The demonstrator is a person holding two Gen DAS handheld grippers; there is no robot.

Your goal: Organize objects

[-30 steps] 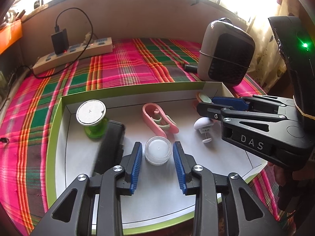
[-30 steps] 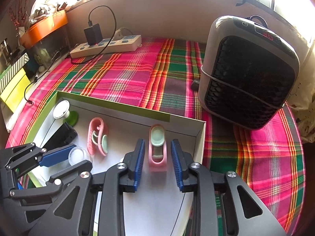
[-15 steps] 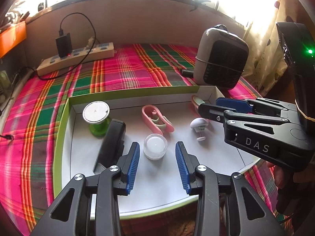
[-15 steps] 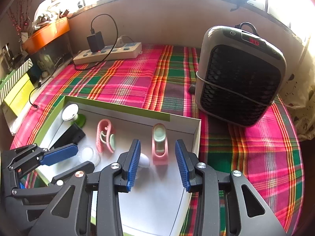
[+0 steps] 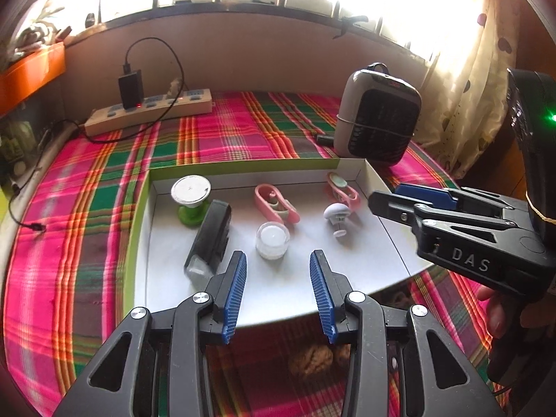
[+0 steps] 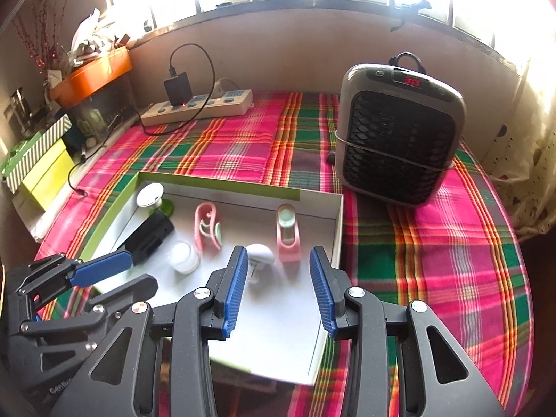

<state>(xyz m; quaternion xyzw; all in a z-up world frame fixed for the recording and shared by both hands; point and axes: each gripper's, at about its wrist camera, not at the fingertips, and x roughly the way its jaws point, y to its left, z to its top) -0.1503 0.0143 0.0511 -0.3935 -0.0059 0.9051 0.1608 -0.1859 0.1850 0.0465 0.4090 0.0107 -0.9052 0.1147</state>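
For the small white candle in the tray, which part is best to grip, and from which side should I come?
Grip the white candle across its round side wall, coming from above and the near side, probably with the left hand-held gripper, which is open just before it. It stands upright, with free space left and right; the black case and pink clip stand apart.

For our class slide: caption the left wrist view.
Open left gripper above a white tray of small items.

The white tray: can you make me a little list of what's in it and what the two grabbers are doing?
tray: white, green rim, on plaid cloth
inside: green spool, black box, white candle, two pink clips, white knob
left gripper: open, empty
right gripper: open, empty
behind tray: heater
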